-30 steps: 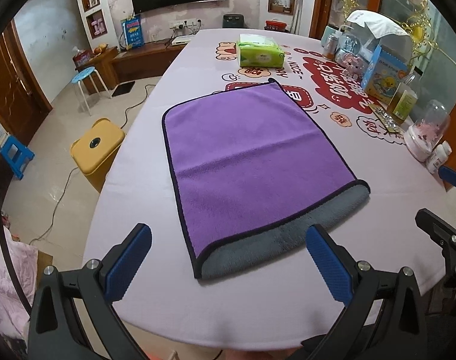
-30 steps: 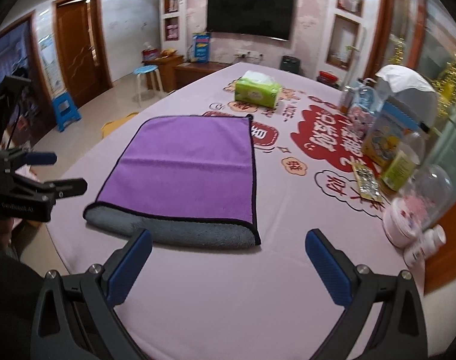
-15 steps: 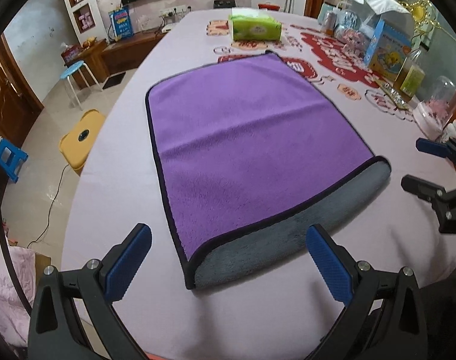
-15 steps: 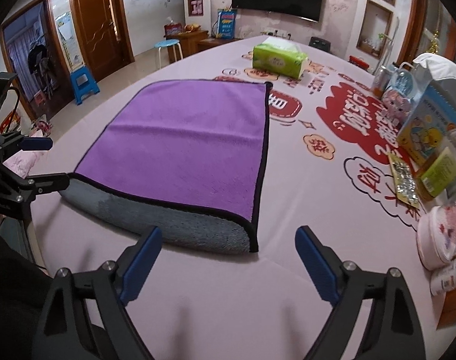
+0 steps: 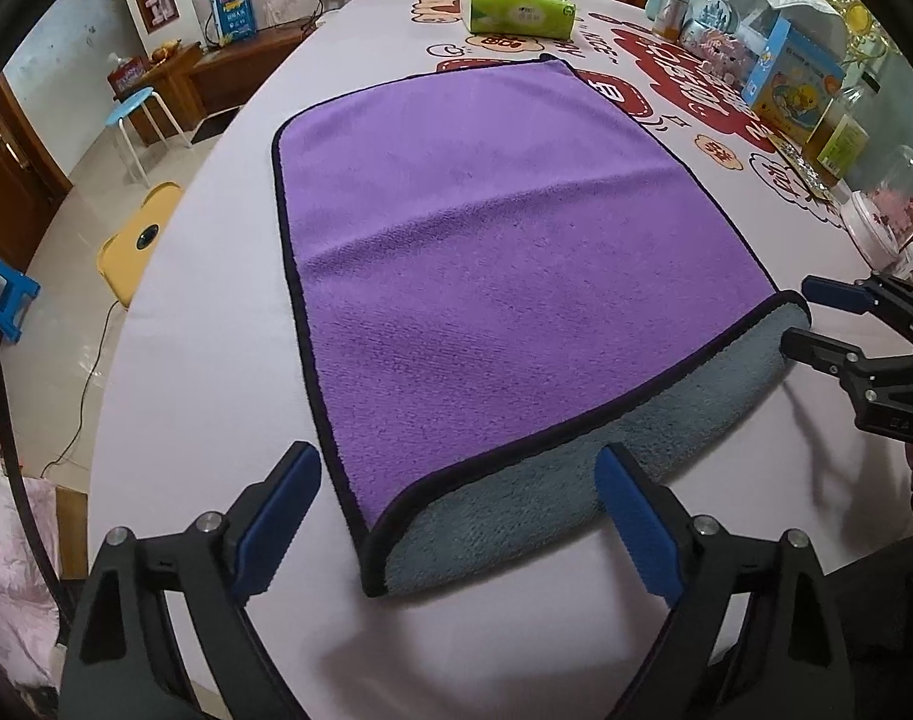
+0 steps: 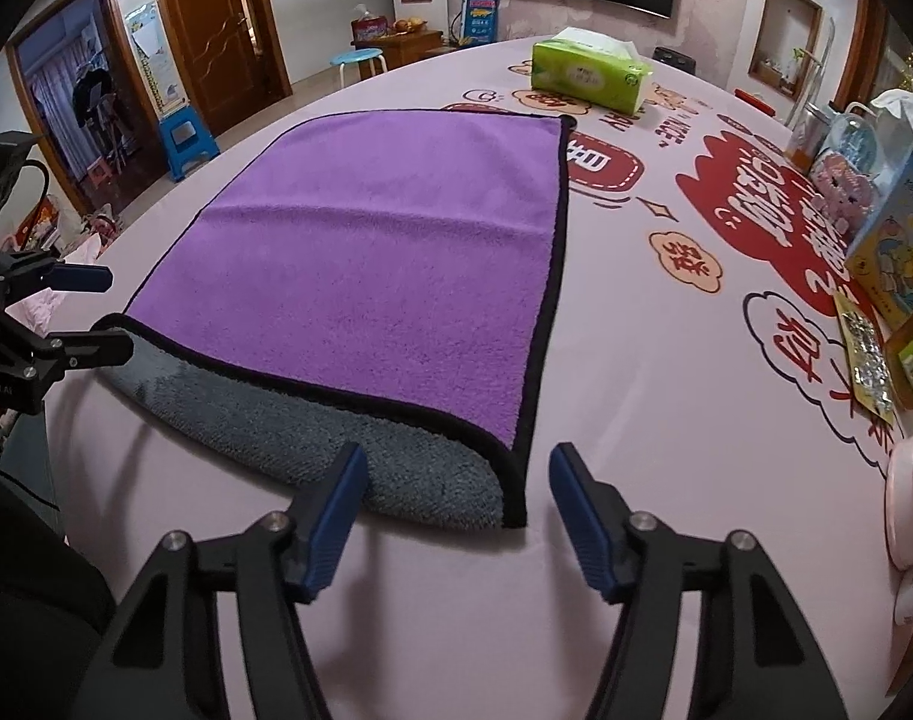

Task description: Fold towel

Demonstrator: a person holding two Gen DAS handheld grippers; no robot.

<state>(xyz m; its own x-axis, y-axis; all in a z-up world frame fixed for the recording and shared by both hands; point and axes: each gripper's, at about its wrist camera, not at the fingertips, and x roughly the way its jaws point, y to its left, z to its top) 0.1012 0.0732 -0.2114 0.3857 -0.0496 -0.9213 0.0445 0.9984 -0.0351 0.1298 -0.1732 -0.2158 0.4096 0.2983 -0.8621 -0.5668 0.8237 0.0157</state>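
Observation:
A purple towel (image 5: 504,252) with a black hem and grey underside lies folded in half on the table, also in the right wrist view (image 6: 372,264). Its grey fold (image 5: 576,498) faces me. My left gripper (image 5: 456,516) is open, its fingers straddling the fold's near left corner. My right gripper (image 6: 456,510) is open, narrower, around the fold's near right corner (image 6: 498,498). Each gripper shows in the other's view, the right one (image 5: 816,324) and the left one (image 6: 90,312), both open at the fold's ends.
A lilac printed tablecloth (image 6: 666,360) covers the table. A green tissue pack (image 5: 516,9) lies beyond the towel. Boxes, jars and bottles (image 5: 816,96) line the right side. The table's left edge drops to a floor with a yellow bin (image 5: 138,240) and stools.
Both grippers have moved forward and down to the towel's folded edge. The right gripper's jaws have narrowed. The towel has not moved.

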